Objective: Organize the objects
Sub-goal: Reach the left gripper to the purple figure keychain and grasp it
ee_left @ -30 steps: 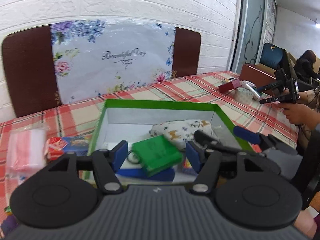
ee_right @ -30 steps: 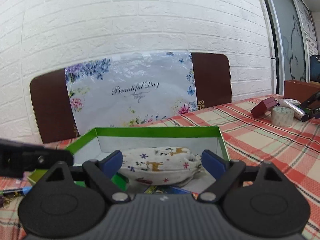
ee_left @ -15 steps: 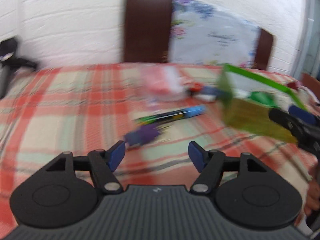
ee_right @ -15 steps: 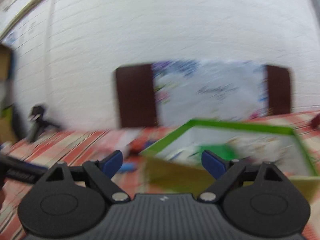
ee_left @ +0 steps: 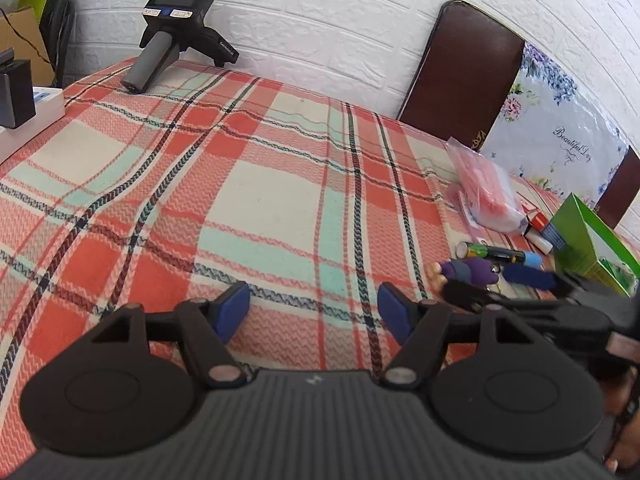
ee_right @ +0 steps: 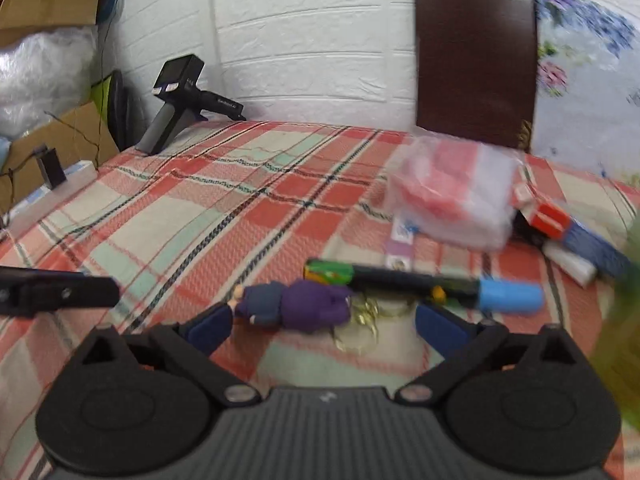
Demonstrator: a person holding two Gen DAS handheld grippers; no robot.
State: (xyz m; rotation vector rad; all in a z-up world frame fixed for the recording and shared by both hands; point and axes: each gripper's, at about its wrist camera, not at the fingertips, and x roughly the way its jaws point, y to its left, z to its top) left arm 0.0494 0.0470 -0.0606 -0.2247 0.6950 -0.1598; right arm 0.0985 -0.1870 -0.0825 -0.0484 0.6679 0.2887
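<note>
A purple figure keychain (ee_right: 298,306) with gold rings lies on the plaid cloth, just ahead of my open, empty right gripper (ee_right: 322,326). Behind it lies a black marker with a blue cap (ee_right: 432,286). In the left wrist view the keychain (ee_left: 466,272) and marker (ee_left: 498,256) sit at the right, with the right gripper's fingers (ee_left: 528,280) over them. My left gripper (ee_left: 314,312) is open and empty above bare cloth. The green box (ee_left: 588,240) stands at the far right.
A clear bag of pink items (ee_right: 452,196) and a red and blue carton (ee_right: 560,224) lie behind the marker. A black handheld device (ee_left: 172,28) stands at the table's far left corner. A brown chair back (ee_right: 476,56) stands against the white brick wall.
Both grippers have left the green box and swung left over the table. The right one now faces the purple keychain; the left one faces bare cloth.
</note>
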